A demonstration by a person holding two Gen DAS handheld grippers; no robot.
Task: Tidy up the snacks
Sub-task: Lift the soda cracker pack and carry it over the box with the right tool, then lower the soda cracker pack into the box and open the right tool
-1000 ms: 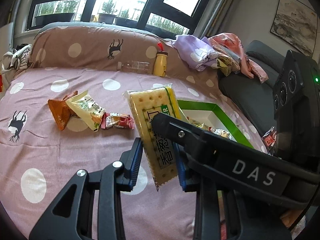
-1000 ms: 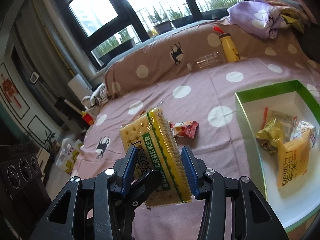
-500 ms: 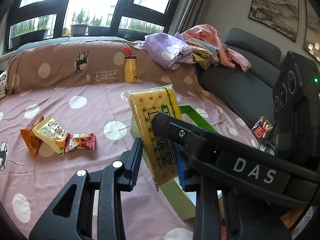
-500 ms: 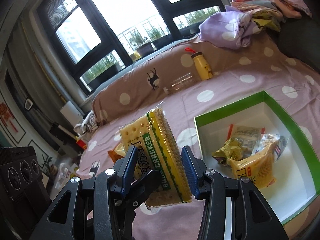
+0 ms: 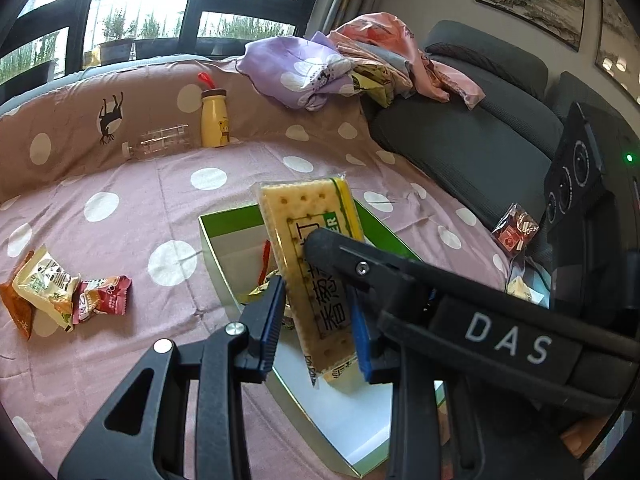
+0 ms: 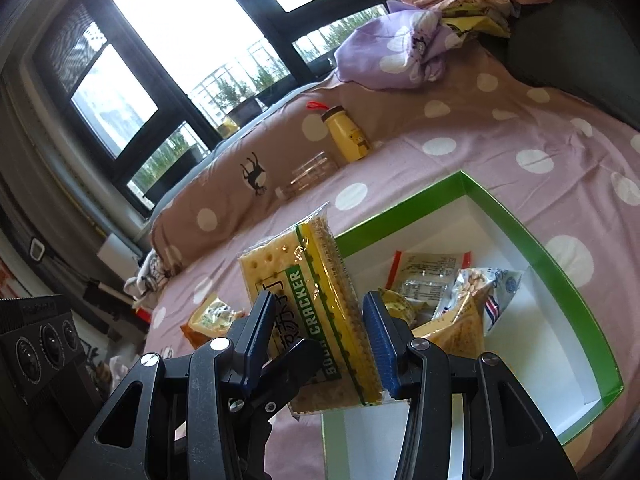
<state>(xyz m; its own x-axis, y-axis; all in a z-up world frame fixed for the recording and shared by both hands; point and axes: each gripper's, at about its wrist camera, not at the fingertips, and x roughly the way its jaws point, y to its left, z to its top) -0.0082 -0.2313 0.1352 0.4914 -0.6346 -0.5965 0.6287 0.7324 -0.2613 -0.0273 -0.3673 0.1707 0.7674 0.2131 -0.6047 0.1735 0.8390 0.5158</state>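
Both grippers are shut on one soda cracker pack (image 5: 316, 256), also seen in the right wrist view (image 6: 308, 296). My left gripper (image 5: 316, 328) and right gripper (image 6: 316, 340) hold it upright over the near edge of a green-rimmed white box (image 5: 218, 256), whose rim also shows in the right wrist view (image 6: 560, 272). Several snack packets (image 6: 444, 296) lie inside the box. Loose snacks remain on the pink dotted bedspread: a pale green packet (image 5: 44, 284), an orange one (image 5: 16, 312) and a red one (image 5: 104, 298).
A yellow bottle (image 5: 214, 118) and a clear plastic bottle (image 5: 156, 146) lean on the brown bolster at the back. Crumpled clothes (image 5: 320, 68) lie on a grey sofa (image 5: 480, 140) to the right. A small red packet (image 5: 514, 230) sits by the sofa.
Both grippers have carried the cracker pack to the right, from above the bedspread to above the box. The loose snacks now lie further left in the left wrist view.
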